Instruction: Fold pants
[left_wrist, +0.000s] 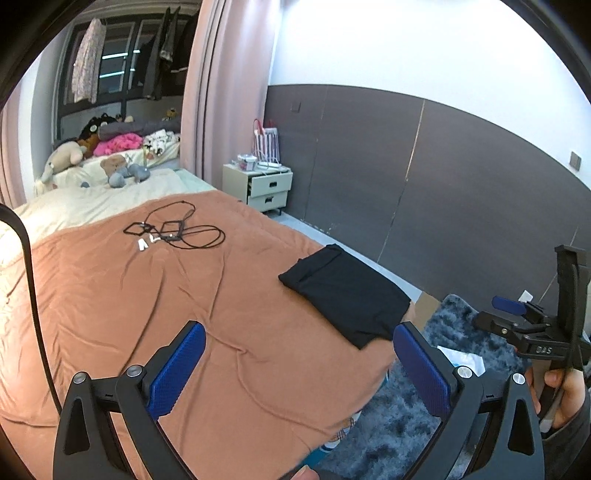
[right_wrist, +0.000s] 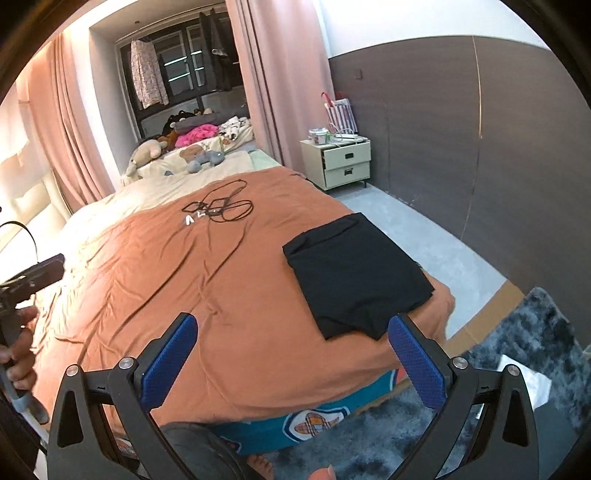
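- On the orange bedspread (right_wrist: 192, 295), at about two o'clock from our right gripper (right_wrist: 291, 360), the folded black pants (right_wrist: 354, 273) are lying flat near the bed's corner.
- We are holding the right gripper with its jaws spread wide, gripping nothing.
- We are holding the left gripper (left_wrist: 299, 369) likewise spread and empty, the pants (left_wrist: 347, 291) at one o'clock.
- At eleven o'clock, a black cable (right_wrist: 221, 206) is lying coiled.

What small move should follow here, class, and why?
Probably just set both tongs aside, away from the bed. The black pants already lie folded in a compact rectangle near the corner of the orange blanket, and the left tongs and right tongs hang open, empty and clear of them.
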